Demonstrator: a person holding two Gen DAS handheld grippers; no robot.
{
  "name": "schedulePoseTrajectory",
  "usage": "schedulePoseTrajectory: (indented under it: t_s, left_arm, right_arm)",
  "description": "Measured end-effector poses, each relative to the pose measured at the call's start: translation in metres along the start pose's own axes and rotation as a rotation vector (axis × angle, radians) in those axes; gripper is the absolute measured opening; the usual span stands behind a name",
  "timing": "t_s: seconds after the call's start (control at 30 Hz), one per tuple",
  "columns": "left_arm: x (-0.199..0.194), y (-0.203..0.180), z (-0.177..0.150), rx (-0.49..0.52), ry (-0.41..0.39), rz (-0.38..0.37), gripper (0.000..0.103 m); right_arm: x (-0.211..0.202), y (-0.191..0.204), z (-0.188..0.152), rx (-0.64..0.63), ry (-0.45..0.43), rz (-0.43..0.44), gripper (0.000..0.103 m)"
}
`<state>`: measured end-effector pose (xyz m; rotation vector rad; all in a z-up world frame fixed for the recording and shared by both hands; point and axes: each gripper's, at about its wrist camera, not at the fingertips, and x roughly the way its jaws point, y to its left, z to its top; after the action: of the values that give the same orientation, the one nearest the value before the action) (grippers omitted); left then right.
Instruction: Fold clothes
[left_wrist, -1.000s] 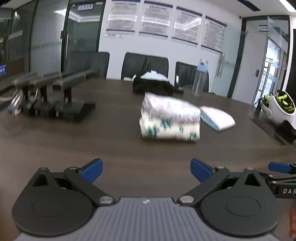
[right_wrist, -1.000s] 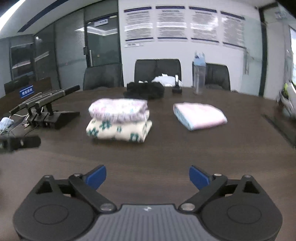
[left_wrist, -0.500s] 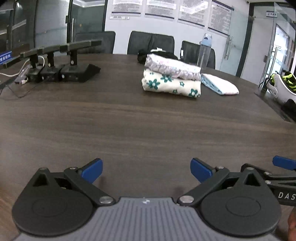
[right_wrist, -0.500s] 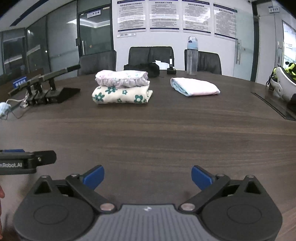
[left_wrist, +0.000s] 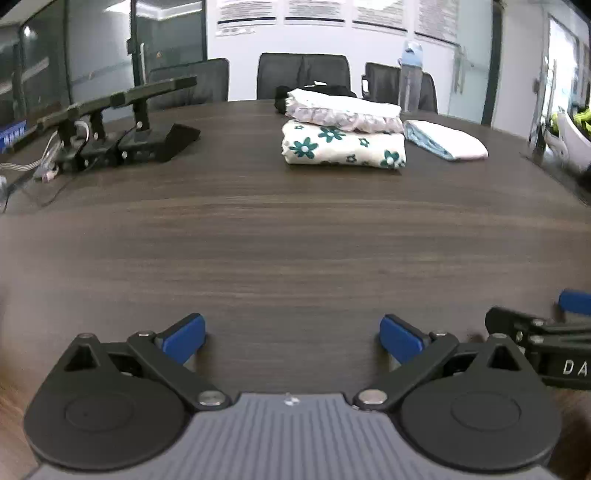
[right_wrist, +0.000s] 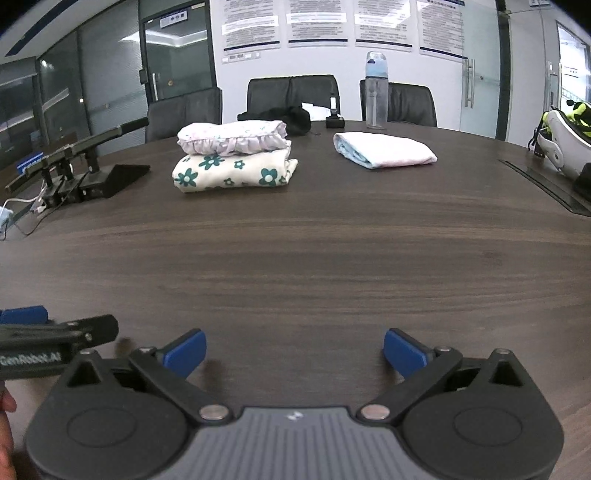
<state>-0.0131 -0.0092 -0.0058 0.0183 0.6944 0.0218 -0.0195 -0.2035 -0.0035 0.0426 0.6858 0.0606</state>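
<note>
A folded cream garment with teal flowers (left_wrist: 343, 149) (right_wrist: 232, 171) lies on the dark wooden table (left_wrist: 295, 240) with a folded pale pink frilled garment (left_wrist: 343, 110) (right_wrist: 232, 137) stacked on it. A folded white and light blue garment (left_wrist: 445, 140) (right_wrist: 384, 149) lies to their right. My left gripper (left_wrist: 291, 338) is open and empty, low over the near table. My right gripper (right_wrist: 293, 350) is open and empty, close beside it. Both are far from the clothes.
Black desk microphones (left_wrist: 122, 125) (right_wrist: 81, 166) with cables stand at the left. A black bundle (right_wrist: 291, 118) and a water bottle (right_wrist: 376, 96) stand at the far edge before office chairs. A white helmet (right_wrist: 565, 144) and a recessed panel (right_wrist: 546, 188) are at the right.
Both grippers have dropped lower and drawn back toward the near edge of the table. The clothes have not moved. Both stay open.
</note>
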Motion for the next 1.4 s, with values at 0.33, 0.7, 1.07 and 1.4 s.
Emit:
schedulePoseTrajectory:
  t_s: [0.33, 0.7, 1.07, 1.4]
  left_arm:
    - [0.0015, 0.0017, 0.001, -0.002, 0.004, -0.011, 0.103]
    - [0.0021, 0.0008, 0.0012, 0.003, 0.006, -0.019, 0.103]
    - [0.0021, 0.0009, 0.0008, 0.003, 0.006, -0.02, 0.103]
    - [0.0022, 0.0012, 0.0013, 0.003, 0.006, -0.022, 0.103]
  right_arm:
    - [0.0025, 0.0042, -0.0007, -0.024, 0.013, -0.035, 0.103]
    - [0.0023, 0.0076, 0.0003, -0.042, 0.015, -0.009, 0.103]
    - [0.0024, 0.0072, 0.0002, -0.041, 0.015, -0.012, 0.103]
    - [0.0024, 0.0074, 0.0, -0.039, 0.015, -0.015, 0.103]
